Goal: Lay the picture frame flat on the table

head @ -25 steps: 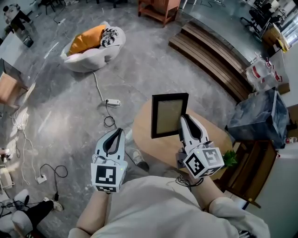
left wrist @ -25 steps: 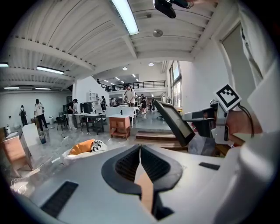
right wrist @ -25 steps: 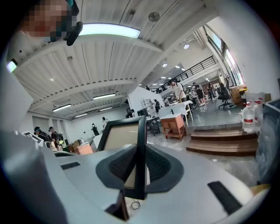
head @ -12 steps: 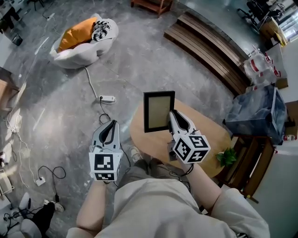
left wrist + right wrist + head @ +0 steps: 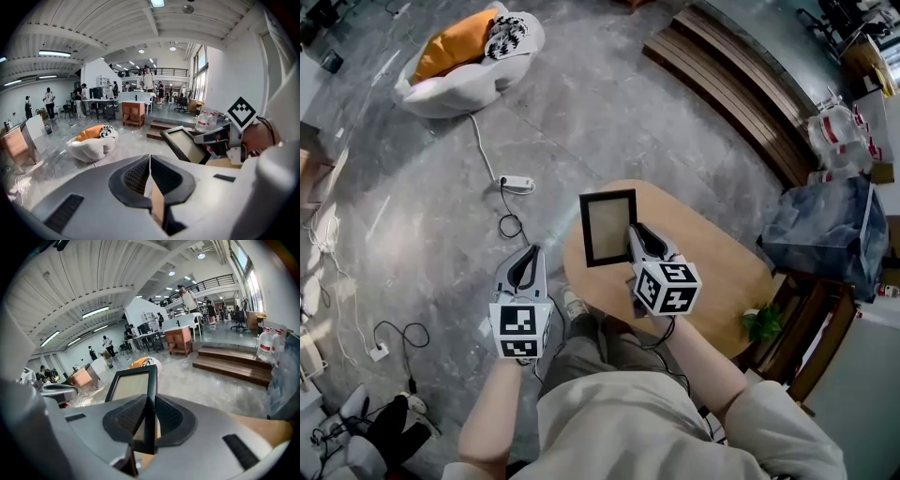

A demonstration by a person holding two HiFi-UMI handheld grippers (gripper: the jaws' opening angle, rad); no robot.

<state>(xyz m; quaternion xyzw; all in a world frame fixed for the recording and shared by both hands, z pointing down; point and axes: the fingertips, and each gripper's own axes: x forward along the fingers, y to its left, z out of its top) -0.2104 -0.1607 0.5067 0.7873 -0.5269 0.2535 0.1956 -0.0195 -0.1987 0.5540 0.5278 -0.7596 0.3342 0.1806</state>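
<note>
A black picture frame (image 5: 608, 227) with a beige insert is held above the oval wooden table (image 5: 712, 272), tilted toward lying flat. My right gripper (image 5: 634, 232) is shut on the frame's right edge; in the right gripper view the frame (image 5: 133, 385) rises upright between the pads (image 5: 126, 416). My left gripper (image 5: 528, 260) hangs left of the table over the floor, jaws shut with nothing between them. In the left gripper view the frame (image 5: 185, 144) and the right gripper (image 5: 220, 136) show at the right, beyond the left gripper's (image 5: 149, 161) closed tips.
A white beanbag with an orange cushion (image 5: 469, 56) lies at the far left. A cable and power strip (image 5: 514, 184) trail across the floor near the table. Wooden steps (image 5: 736, 89) run behind. A dark wrapped box (image 5: 830, 234) and a small green plant (image 5: 760, 322) stand at the right.
The frame, in my right gripper, has come lower and nearer to the table's left part, tilting flatter. My left gripper stays shut beside the table.
</note>
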